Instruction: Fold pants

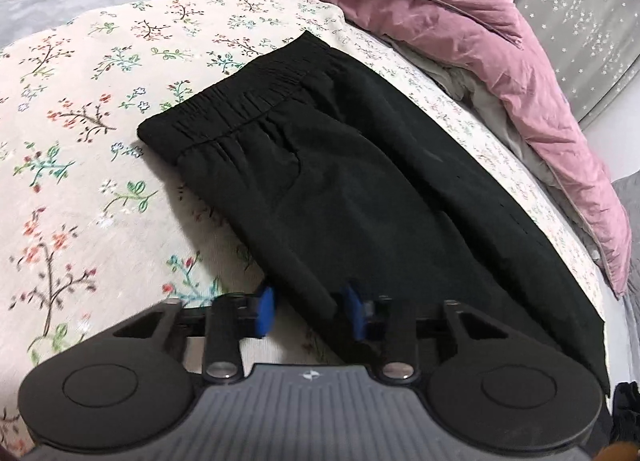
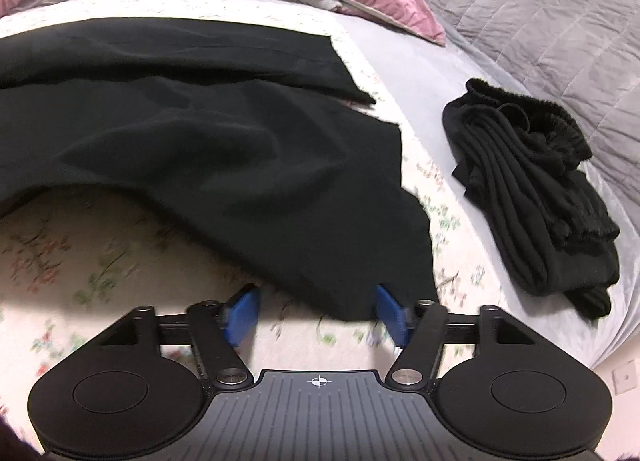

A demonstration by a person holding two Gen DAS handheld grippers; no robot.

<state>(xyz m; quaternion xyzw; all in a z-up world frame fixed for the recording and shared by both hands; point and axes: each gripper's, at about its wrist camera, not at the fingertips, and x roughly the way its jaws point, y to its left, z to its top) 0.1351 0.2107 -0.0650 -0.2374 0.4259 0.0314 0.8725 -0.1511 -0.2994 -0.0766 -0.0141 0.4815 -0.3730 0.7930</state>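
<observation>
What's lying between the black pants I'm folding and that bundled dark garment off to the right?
Nothing lies there: in the right wrist view only bare floral sheet and grey bedding separate the pants from the bundled dark garment.

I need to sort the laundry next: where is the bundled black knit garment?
In the right wrist view, the knit garment lies at the right on the grey sheet, beside the floral sheet that holds the pants.
</observation>
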